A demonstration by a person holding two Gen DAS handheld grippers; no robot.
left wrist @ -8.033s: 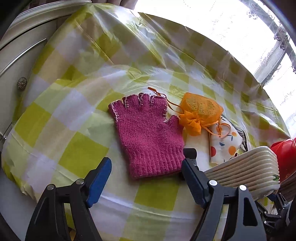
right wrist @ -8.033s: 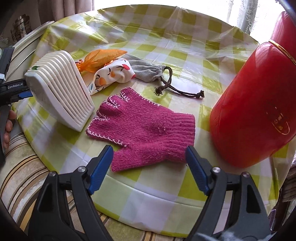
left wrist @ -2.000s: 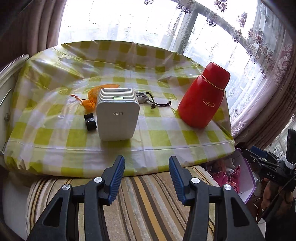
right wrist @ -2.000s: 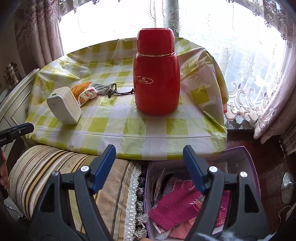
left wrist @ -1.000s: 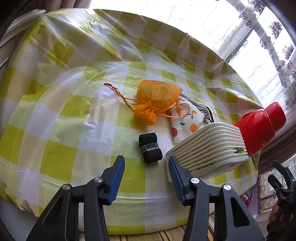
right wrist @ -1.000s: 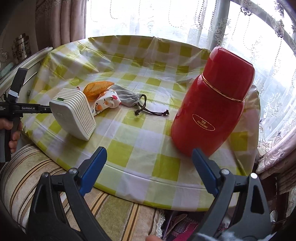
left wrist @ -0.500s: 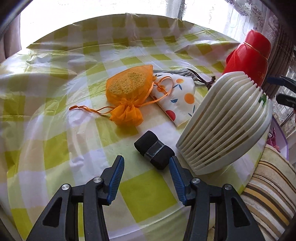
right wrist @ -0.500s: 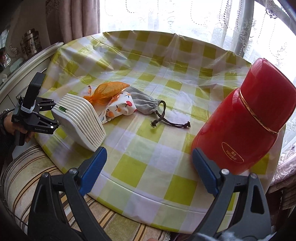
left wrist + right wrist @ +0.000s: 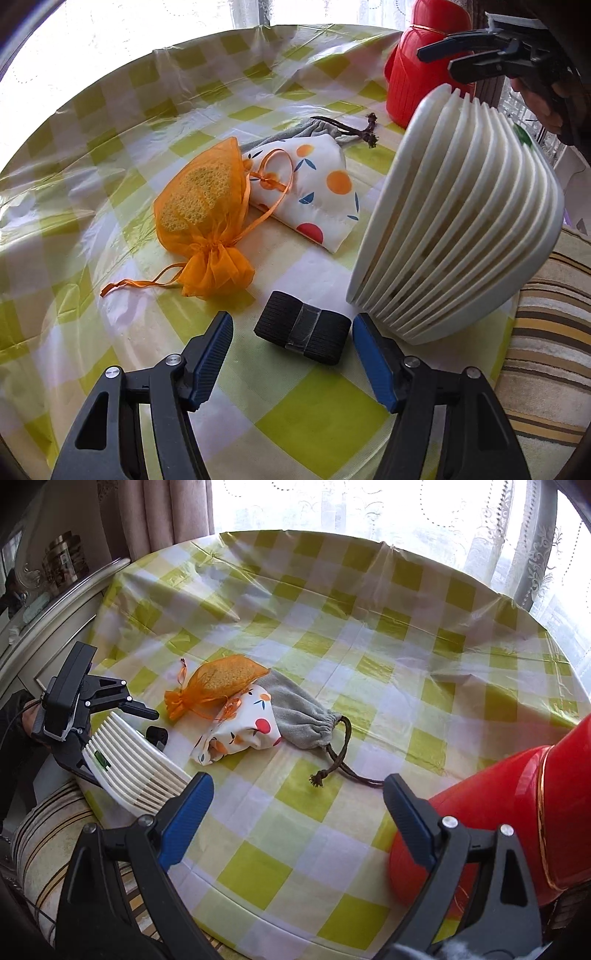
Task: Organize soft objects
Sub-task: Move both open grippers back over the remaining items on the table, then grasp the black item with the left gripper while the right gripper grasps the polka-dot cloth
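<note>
- The left gripper [image 9: 291,345] points down at the table [image 9: 314,424], which carries a yellow-and-white check cloth; its jaws are opening, spread to either side of a black elastic roll [image 9: 303,332] with a clear tape band around its middle.
- The blue pads [image 9: 212,354] stand clear of the roll on both sides: the roll lies flat on the cloth between them, not pinched.
- At 2 o'clock from the roll, just beside it, a white ribbed plastic case [image 9: 454,221] stands tilted; its lower edge comes close to the right-hand pad.
- At 11 o'clock from the roll lies an orange mesh pouch [image 9: 203,221] with a yellow sponge inside and a ribbon tie trailing toward 9 o'clock.
- A white pouch printed with oranges [image 9: 314,195] lies touching the mesh pouch on its 3 o'clock side, with the orange ribbon looped over it.
- Behind these two, a grey drawstring bag [image 9: 303,716] is partly under the printed pouch; its brown cord runs out toward 5 o'clock in the right wrist view.
- A red flask [image 9: 517,834] stands at 4 o'clock in the right wrist view, well apart from the pouches.
- The right gripper [image 9: 295,819] hangs over the near edge of the table with its jaws spread wide and nothing between them.
- From the right wrist view the black roll shows only as a small dark shape at 9 o'clock, between the ribbed case and the mesh pouch.
- A striped cushion [image 9: 546,350] lies below the table's edge.
</note>
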